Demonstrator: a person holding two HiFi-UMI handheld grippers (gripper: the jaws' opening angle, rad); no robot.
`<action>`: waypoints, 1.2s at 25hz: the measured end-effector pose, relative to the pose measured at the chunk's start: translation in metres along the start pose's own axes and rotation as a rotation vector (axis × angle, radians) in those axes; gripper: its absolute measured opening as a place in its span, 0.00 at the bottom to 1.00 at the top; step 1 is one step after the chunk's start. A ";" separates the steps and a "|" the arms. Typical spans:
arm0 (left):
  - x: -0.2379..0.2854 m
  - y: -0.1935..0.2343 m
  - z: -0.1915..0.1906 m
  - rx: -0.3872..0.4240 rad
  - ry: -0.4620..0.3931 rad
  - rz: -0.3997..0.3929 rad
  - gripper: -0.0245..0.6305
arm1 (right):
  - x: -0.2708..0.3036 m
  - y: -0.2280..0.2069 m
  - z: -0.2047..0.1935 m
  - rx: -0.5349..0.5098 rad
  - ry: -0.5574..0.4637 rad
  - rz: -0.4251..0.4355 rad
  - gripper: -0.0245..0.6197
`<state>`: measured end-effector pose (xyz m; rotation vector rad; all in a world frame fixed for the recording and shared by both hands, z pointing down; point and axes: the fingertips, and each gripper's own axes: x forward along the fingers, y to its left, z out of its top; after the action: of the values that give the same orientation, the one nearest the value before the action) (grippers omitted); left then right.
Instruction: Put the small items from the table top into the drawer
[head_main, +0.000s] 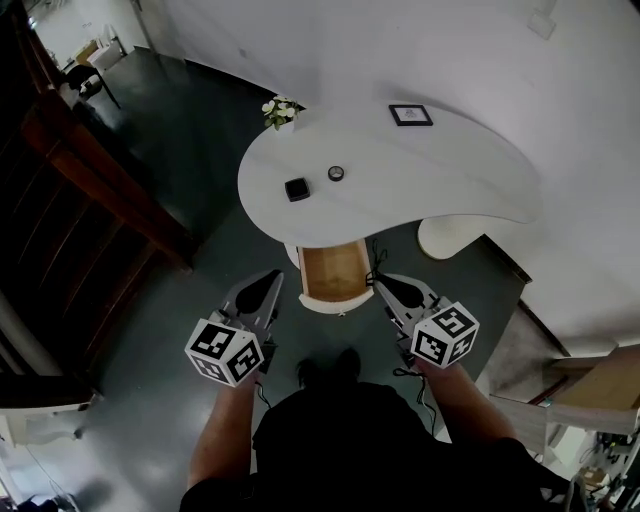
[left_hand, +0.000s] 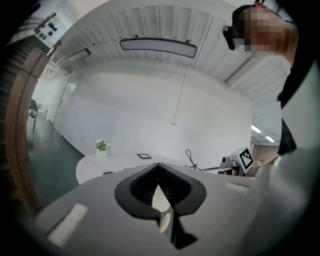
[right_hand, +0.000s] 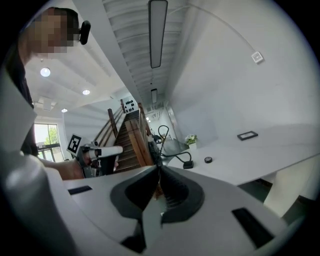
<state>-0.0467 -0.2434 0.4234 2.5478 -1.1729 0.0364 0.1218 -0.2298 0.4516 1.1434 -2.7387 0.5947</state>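
In the head view a black square item (head_main: 297, 189) and a small round item (head_main: 336, 173) lie on the white curved table (head_main: 450, 170). Below the table's near edge the wooden drawer (head_main: 335, 270) stands pulled out, and I see nothing in it. My left gripper (head_main: 268, 282) hangs just left of the drawer, jaws shut and empty. My right gripper (head_main: 384, 285) is just right of it, also shut and empty. The right gripper view shows the round item (right_hand: 208, 160) and the black item (right_hand: 188, 164) beyond its shut jaws.
A small pot of flowers (head_main: 283, 110) and a dark picture frame (head_main: 411, 114) stand at the table's far side. A black cable (head_main: 376, 262) hangs by the drawer's right side. A wooden staircase (head_main: 90, 190) runs along the left. A round white base (head_main: 450, 238) sits on the floor at the right.
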 end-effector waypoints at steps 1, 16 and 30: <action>-0.001 0.003 -0.001 0.000 -0.001 -0.012 0.05 | 0.004 0.003 -0.001 -0.006 0.008 -0.009 0.08; 0.019 0.069 -0.058 -0.016 0.144 0.036 0.06 | 0.088 -0.015 -0.079 -0.167 0.330 -0.004 0.08; 0.069 0.103 -0.131 -0.079 0.270 0.073 0.06 | 0.154 -0.080 -0.224 -0.427 0.797 0.159 0.08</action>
<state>-0.0622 -0.3154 0.5875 2.3416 -1.1355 0.3341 0.0591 -0.2934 0.7202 0.4461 -2.1087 0.3426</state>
